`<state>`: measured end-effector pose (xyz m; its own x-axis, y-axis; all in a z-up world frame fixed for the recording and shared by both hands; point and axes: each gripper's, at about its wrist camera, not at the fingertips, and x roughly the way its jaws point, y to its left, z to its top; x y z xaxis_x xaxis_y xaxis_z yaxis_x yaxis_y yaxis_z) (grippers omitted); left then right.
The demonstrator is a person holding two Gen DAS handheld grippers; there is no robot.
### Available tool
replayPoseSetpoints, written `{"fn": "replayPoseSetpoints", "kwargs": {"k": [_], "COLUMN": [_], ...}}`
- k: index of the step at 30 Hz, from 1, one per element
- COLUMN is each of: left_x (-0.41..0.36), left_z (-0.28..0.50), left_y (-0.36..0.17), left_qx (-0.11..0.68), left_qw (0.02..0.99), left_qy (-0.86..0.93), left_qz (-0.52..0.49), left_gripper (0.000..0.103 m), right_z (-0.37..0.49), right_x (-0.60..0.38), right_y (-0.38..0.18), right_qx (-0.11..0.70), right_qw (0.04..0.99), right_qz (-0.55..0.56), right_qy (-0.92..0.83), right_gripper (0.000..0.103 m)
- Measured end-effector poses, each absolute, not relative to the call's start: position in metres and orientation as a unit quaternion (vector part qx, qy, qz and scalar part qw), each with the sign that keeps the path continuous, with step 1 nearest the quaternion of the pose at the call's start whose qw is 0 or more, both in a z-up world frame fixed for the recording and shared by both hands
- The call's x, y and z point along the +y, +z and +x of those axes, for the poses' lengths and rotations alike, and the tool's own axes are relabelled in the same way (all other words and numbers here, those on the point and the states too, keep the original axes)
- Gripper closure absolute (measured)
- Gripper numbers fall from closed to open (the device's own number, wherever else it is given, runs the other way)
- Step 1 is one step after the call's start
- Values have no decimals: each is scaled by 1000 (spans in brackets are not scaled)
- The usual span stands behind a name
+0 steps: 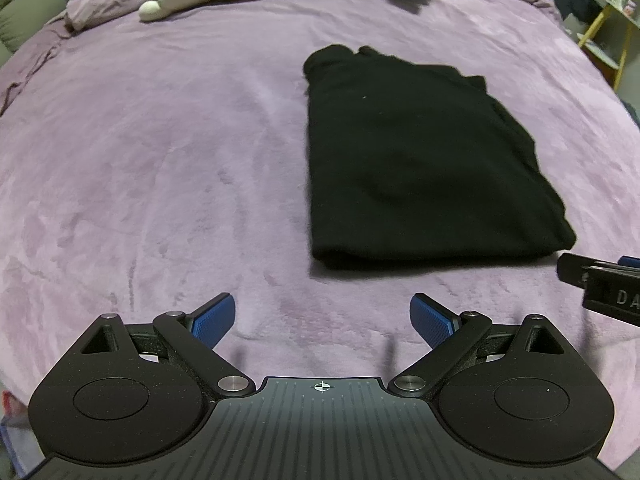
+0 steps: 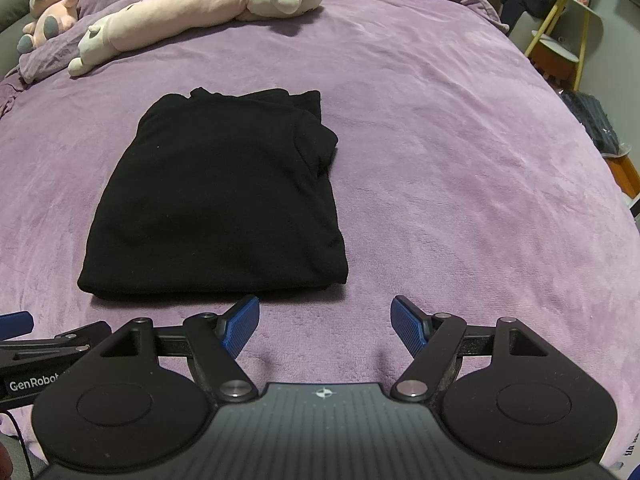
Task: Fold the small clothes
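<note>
The black garment (image 2: 224, 196) lies folded into a neat rectangle mid-bed on the purple blanket (image 2: 460, 168), plush toys (image 2: 192, 20) far behind it. Both the left tongs (image 1: 323, 318) and the right tongs (image 2: 325, 322) hang wide open with nothing in them, just short of its near edge. Looks backed off because the fold's basically finished.

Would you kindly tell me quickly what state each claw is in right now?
Left claw: open, holding nothing, short of the black garment.
Right claw: open, holding nothing, above the purple blanket.
</note>
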<state>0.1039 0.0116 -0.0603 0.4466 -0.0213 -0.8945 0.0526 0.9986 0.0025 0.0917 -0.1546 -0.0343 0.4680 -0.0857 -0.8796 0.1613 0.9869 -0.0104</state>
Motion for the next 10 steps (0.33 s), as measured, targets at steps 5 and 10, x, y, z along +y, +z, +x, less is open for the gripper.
{"fn": "replayPoseSetpoints", "kwargs": {"k": [5,10], "left_x": [9,8], "left_z": [103,107], "left_y": [-59,-62], "left_qx": [516,531], "left_qw": [856,847], "left_qy": [-16,-16], "left_qz": [29,27], "left_gripper": [5,5], "right_z": [92,93], "right_x": [-156,-156], "right_y": [-34,-34], "right_qx": [511,511], "right_qw": [856,856], "right_qz": [38,39], "right_qy": [-74,-73], "right_gripper": [30,30]}}
